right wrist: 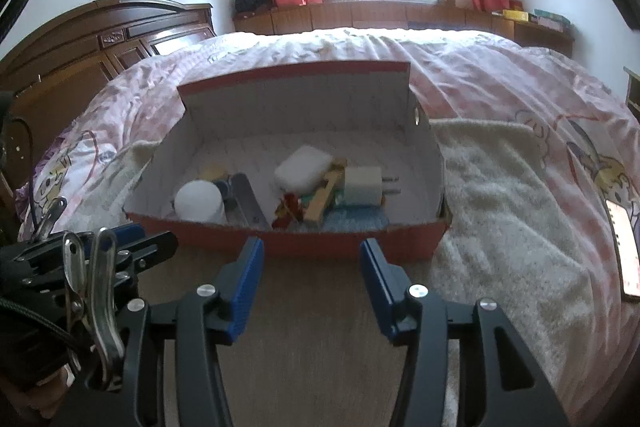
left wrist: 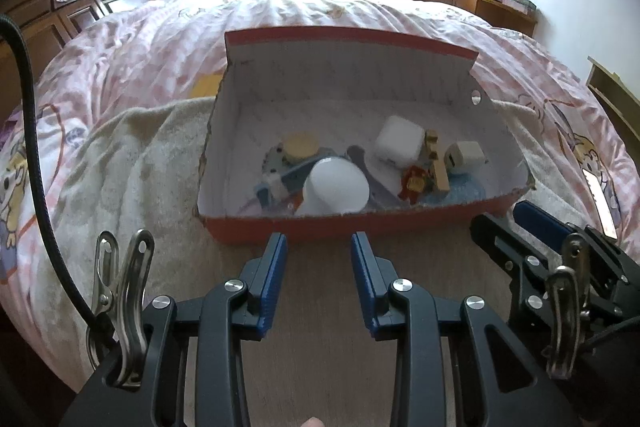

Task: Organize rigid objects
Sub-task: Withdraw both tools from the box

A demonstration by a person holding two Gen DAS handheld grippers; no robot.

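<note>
Right now the left gripper (left wrist: pixel 318 239) and right gripper (right wrist: pixel 312 245) are both empty, jaws apart, the left gap narrower. They sit side by side at the bottom of frame and could clip each other if both go in together. Just above them is the red box (left wrist: pixel 440 217); a low approach hits its front wall and shoves it, since it sits on a soft towel (left wrist: pixel 120 167). The rigid objects are inside. The white cup (left wrist: pixel 336 187) lies on its side at centre and likely rolls if nudged. The charger plug (right wrist: pixel 362 187), wooden piece (left wrist: pixel 438 167) and toy figure (left wrist: pixel 414 183) are piled together right of centre, so a grab may drag neighbours. The lid flap (left wrist: pixel 340 75) stands up behind and could drop. The bed (left wrist: pixel 300 7) gives no firm support.
</note>
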